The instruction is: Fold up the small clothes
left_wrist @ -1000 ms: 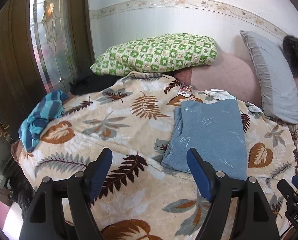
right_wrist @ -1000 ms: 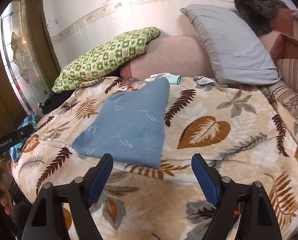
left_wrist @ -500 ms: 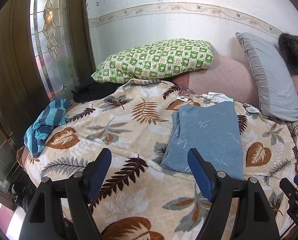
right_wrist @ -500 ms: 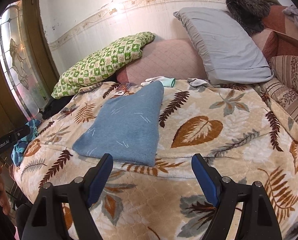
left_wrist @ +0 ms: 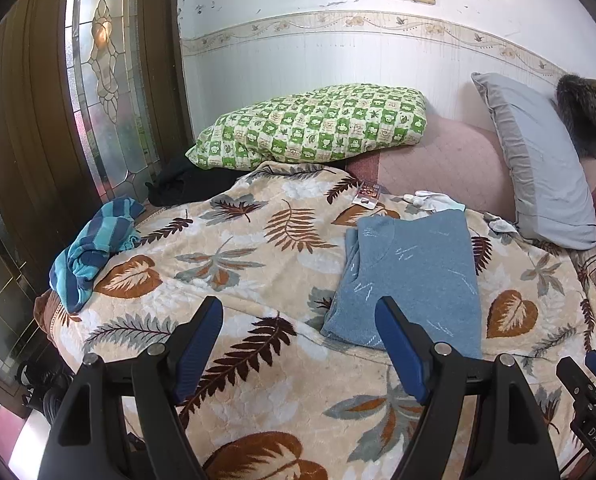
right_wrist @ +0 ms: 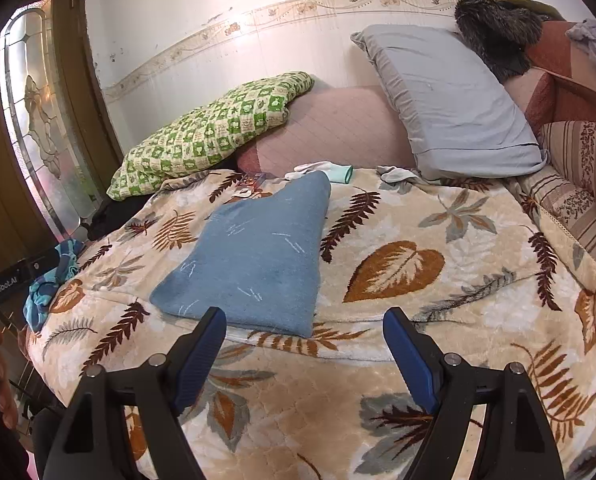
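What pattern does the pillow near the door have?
Green-and-cream checked squares on the pillow, clearest in the left wrist view.

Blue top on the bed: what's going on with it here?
A person holds a pair of tongs in each hand over a leaf-print blanket. The blue top lies folded flat on it, untouched. The left tongs and right tongs are both open and empty, hanging short of its near edge. A striped blue garment sits crumpled at the bed's left edge, not yet folded.

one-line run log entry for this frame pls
left tongs: open, empty | right tongs: open, empty | blue garment: folded flat on leaf-print blanket | striped teal garment: crumpled at blanket edge, unfolded
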A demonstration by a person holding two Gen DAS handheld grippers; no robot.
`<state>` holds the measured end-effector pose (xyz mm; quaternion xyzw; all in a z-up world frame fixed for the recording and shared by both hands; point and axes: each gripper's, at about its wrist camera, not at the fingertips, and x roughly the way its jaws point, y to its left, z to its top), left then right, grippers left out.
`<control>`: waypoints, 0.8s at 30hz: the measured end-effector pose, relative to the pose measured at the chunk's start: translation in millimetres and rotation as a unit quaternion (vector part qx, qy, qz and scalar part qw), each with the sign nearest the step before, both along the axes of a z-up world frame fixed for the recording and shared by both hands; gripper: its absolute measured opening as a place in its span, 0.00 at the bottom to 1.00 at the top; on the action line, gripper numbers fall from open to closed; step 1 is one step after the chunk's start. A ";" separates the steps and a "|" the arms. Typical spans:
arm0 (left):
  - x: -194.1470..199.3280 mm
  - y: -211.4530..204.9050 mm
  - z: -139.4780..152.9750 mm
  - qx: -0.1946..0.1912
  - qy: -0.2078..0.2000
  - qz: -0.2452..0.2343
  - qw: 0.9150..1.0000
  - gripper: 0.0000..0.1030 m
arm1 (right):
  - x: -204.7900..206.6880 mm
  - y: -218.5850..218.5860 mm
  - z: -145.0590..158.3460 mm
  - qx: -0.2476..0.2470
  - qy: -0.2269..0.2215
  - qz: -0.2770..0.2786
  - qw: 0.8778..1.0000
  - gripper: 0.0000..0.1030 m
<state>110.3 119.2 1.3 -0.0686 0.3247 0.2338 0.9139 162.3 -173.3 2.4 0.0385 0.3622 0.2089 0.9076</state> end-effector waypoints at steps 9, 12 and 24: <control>-2.9 0.9 0.5 -0.009 0.000 0.001 1.000 0.77 | -1.6 0.2 2.8 -0.003 -0.005 0.000 1.000 0.81; -3.8 -0.3 1.0 -0.014 0.001 0.002 1.000 0.77 | -0.7 0.0 5.3 -0.008 -0.007 0.002 1.000 0.81; -4.3 2.1 2.1 -0.020 0.001 0.004 1.000 0.77 | 1.4 -1.1 7.8 -0.021 -0.008 -0.001 1.000 0.81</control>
